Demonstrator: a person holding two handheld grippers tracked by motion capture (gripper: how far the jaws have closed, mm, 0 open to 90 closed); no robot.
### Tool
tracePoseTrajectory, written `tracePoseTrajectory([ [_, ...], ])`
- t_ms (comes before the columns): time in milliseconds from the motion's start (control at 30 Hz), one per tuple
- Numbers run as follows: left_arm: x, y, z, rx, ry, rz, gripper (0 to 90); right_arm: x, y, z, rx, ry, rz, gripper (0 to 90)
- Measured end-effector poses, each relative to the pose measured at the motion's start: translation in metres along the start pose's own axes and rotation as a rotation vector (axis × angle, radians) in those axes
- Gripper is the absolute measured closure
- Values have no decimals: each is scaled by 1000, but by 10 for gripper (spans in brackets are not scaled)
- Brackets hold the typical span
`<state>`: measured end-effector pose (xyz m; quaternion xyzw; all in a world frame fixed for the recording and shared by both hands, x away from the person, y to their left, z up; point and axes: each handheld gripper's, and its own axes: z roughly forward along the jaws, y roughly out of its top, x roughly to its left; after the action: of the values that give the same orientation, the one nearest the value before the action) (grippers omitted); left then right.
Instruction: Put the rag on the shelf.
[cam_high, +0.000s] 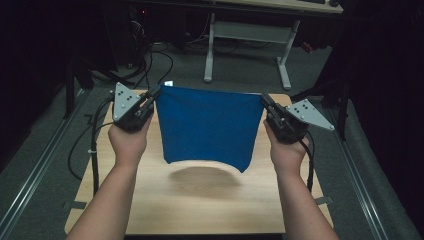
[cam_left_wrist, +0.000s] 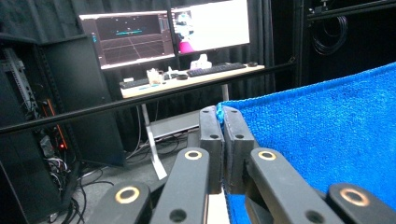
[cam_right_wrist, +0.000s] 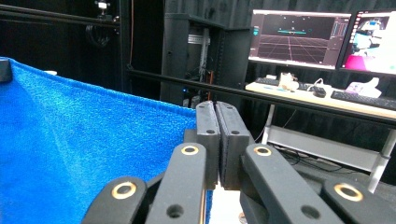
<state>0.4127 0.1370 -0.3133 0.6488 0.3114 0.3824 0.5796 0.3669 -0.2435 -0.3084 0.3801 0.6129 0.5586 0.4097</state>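
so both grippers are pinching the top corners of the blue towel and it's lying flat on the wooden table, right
Not quite. Both grippers, left and right, do pinch the top corners of the blue towel, but it is not lying flat. The high view shows it hanging stretched between them, its lower edge clear of the wooden table, with a shadow beneath.

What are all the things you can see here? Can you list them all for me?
blue towel: one, blue, held up in the air over the table, stretched between the two grippers
table: one, light wood, under the towel
desk: one, white legs, beyond the table
monitors: two, lit, on the desk
keyboard: one, black, on the desk
left gripper: one, black, shut on the towel's top left corner
right gripper: one, black, shut on the towel's top right corner
hands: two, each holding a gripper
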Motion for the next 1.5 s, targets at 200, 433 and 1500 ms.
tracePoseTrajectory([
  [200,5,7,9,3,6,12,885,-5,6,11,8,-8,1,894],
  [433,14,8,27,26,18,19,885,-13,8,31,32,-15,16,894],
  [1500,42,7,111,122,65,105,883,-48,22,113,96,-91,-48,893],
])
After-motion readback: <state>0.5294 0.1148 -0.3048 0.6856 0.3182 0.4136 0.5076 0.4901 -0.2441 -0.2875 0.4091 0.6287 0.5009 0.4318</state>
